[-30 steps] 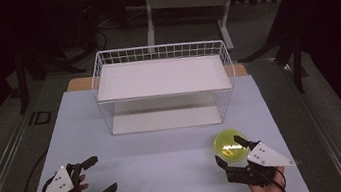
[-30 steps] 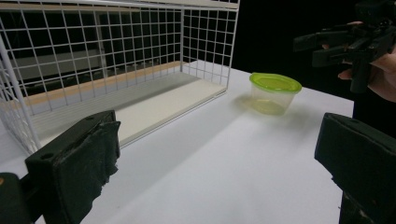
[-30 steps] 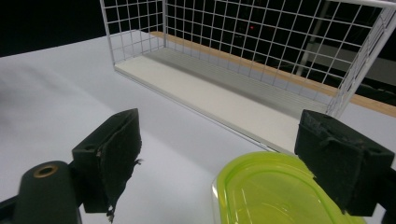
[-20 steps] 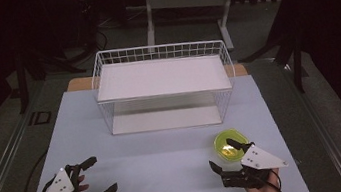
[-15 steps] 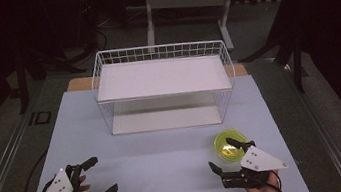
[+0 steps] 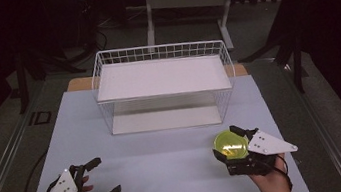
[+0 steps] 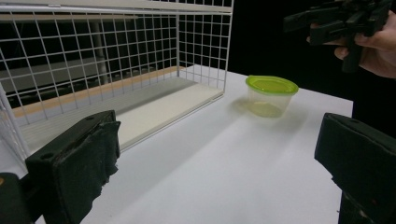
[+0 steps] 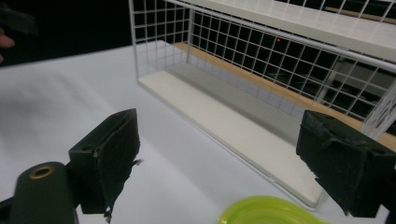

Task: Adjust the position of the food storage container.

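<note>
Right gripper (image 6: 234,148) has been shifting over the last second: it was sitting at the near right edge of the white table (image 6: 165,147) with the green-lidded container just beyond its tips, and it is now reaching forward over that container, jaws spread wide. In the right gripper view the green lid (image 8: 268,215) is showing low between the two black pads (image 8: 109,163), neither pad touching it. Judging from this, the hand is lining up for a grasp; closing has not begun.

The small clear container with the green lid (image 6: 230,145) is standing on the table toward the near right corner, in front of the right end of the white wire shelf rack (image 6: 164,84), well apart from it. The left gripper view shows it upright, lid on (image 7: 272,85).

Left gripper (image 6: 100,179) is staying put at the near left corner, released, jaws gaping with nothing between them.

Hard to make out:
- From above, the right gripper's body is covering part of the container, so how far the jaws are straddling it is unclear.
- In the right gripper view the container body is cut off at the bottom edge.
- Whether anything is inside the container: cannot tell.
- Surroundings beyond the table are lying in darkness.
</note>
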The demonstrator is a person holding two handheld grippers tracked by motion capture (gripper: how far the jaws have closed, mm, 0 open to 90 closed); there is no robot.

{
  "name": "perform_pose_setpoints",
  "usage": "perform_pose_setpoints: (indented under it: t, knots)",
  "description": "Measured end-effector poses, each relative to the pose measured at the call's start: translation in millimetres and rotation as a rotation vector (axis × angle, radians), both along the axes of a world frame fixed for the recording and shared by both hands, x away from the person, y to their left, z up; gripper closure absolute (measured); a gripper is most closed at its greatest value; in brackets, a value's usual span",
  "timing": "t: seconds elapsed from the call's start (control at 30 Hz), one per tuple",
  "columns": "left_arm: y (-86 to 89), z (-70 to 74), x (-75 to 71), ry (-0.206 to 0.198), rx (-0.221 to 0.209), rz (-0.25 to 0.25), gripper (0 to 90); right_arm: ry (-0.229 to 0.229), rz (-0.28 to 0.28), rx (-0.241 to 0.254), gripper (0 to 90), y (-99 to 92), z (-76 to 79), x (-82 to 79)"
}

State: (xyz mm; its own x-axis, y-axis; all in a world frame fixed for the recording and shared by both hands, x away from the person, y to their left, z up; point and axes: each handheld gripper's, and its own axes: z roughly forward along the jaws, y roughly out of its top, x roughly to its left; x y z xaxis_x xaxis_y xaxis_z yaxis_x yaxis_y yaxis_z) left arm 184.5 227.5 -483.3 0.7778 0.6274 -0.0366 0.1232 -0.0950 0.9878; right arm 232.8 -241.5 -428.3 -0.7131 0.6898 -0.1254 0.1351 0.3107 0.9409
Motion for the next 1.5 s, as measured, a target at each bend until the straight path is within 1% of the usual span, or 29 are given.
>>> perform_pose_setpoints:
  t: [0.03, 0.07, 0.17, 0.2, 0.27, 0.33, 0.4, 0.5, 0.53, 0.57, 0.6, 0.63, 0.67, 0.7, 0.73, 0.77, 0.8, 0.83, 0.87, 0.93, 1.0, 1.07, 1.13, 1.17, 1.23, 1.3, 1.33, 1.4, 1.5]
  knots:
    - [0.0, 0.0, -0.2, 0.0, 0.002, 0.001, 0.9, -0.004, -0.001, -0.006, 13.2, -1.1, 0.7, 1.4]
    - [0.0, 0.0, -0.2, 0.0, 0.002, 0.001, 0.9, 0.004, 0.005, 0.001, 12.5, -2.9, 1.4, 3.3]
    - [0.3, 0.1, -0.3, 0.0, -0.006, 0.005, 0.9, 0.024, -0.018, 0.025, 11.9, -7.9, 2.4, 9.4]
    - [0.3, 0.1, -0.3, 0.0, -0.006, 0.005, 0.9, 0.014, -0.034, 0.031, 11.9, -10.0, 2.5, 11.2]
    - [1.0, 0.9, -1.1, 0.0, -0.008, 0.007, 0.9, 0.029, -0.051, 0.041, 11.8, -13.6, 2.0, 15.0]
    - [1.3, 1.1, -1.9, 0.0, -0.011, 0.008, 0.9, -0.008, -0.11, 0.007, 14.5, -17.6, 0.6, 17.4]
    - [1.3, 1.0, -2.1, 0.001, -0.016, 0.007, 0.9, -0.015, -0.139, 0.003, 15.7, -22.6, -0.4, 20.6]
    - [1.5, 1.1, -1.6, 0.004, -0.02, 0.007, 0.9, -0.002, -0.188, 0.019, 24.4, -35.2, -1.2, 27.5]
    - [1.3, 0.9, -1.6, 0.006, -0.021, 0.007, 0.9, 0.012, -0.207, 0.023, 30.3, -39.5, -1.7, 29.4]
    - [1.2, 0.8, -1.6, 0.005, -0.017, 0.006, 0.9, 0.013, -0.229, 0.022, 35.0, -43.9, -2.7, 30.7]
    - [1.2, 0.7, -1.8, 0.004, -0.016, 0.005, 0.9, 0.018, -0.246, 0.012, 38.2, -48.1, -4.3, 32.0]
    - [1.2, 0.7, -1.8, 0.004, -0.016, 0.005, 0.9, 0.018, -0.246, 0.012, 38.2, -48.1, -4.3, 32.0]
    - [1.1, 0.7, -2.1, 0.003, -0.015, 0.002, 0.9, 0.029, -0.284, -0.018, 51.2, -55.0, -8.3, 33.6]
    - [1.1, 0.7, -2.1, 0.003, -0.015, 0.002, 0.9, 0.038, -0.299, -0.03, 58.0, -58.9, -11.1, 34.1]
    - [1.1, 0.8, -2.1, 0.001, -0.012, 0.0, 0.9, 0.05, -0.321, -0.048, 62.7, -63.5, -14.9, 35.2]
    - [1.5, 1.2, -2.2, -0.004, -0.008, 0.004, 0.9, 0.061, -0.333, -0.047, 67.9, -66.2, -17.2, 35.6]
    - [1.5, 1.2, -2.2, -0.004, -0.008, 0.004, 0.9, 0.085, -0.351, -0.047, 73.0, -70.4, -20.9, 36.4]
    - [2.1, 1.2, -1.7, -0.002, -0.012, 0.007, 0.9, 0.098, -0.361, -0.055, 76.2, -72.9, -24.1, 36.9]
    - [2.3, 1.1, -1.5, -0.002, -0.012, 0.007, 0.9, 0.109, -0.365, -0.063, 82.6, -75.4, -27.4, 37.1]
    - [2.3, 1.0, -1.5, -0.003, -0.011, 0.009, 0.9, 0.136, -0.37, -0.09, 89.2, -78.5, -34.8, 37.2]
    - [2.0, 1.1, -1.4, -0.006, -0.01, 0.009, 0.9, 0.152, -0.377, -0.119, 89.9, -79.9, -41.4, 37.1]
    - [1.8, 1.2, -1.4, -0.007, -0.005, 0.009, 0.9, 0.172, -0.391, -0.135, 90.0, -82.7, -48.8, 37.3]
    - [1.8, 1.2, -1.4, -0.009, -0.004, 0.009, 0.9, 0.181, -0.4, -0.136, 90.0, -84.2, -51.8, 37.3]
    - [1.8, 1.3, -1.4, -0.009, -0.003, 0.008, 0.9, 0.205, -0.411, -0.135, 90.0, -86.8, -58.0, 37.2]
    - [1.7, 1.8, -2.2, -0.017, -0.002, 0.012, 0.9, 0.227, -0.425, -0.144, 90.0, -88.2, -63.7, 36.6]
    - [2.0, 2.9, -2.7, -0.027, -0.002, 0.015, 0.9, 0.263, -0.429, -0.149, 90.0, -88.4, -71.7, 34.6]
    - [2.0, 2.9, -2.7, -0.027, -0.002, 0.015, 0.9, 0.263, -0.429, -0.149, 90.0, -88.4, -71.7, 34.6]
    - [2.4, 3.2, -2.6, -0.029, -0.003, 0.016, 0.9, 0.31, -0.406, -0.149, 90.0, -86.5, -82.3, 31.7]
    - [2.3, 2.9, -2.4, -0.026, 0.001, 0.017, 0.9, 0.337, -0.366, -0.155, 90.0, -80.6, -91.4, 30.0]
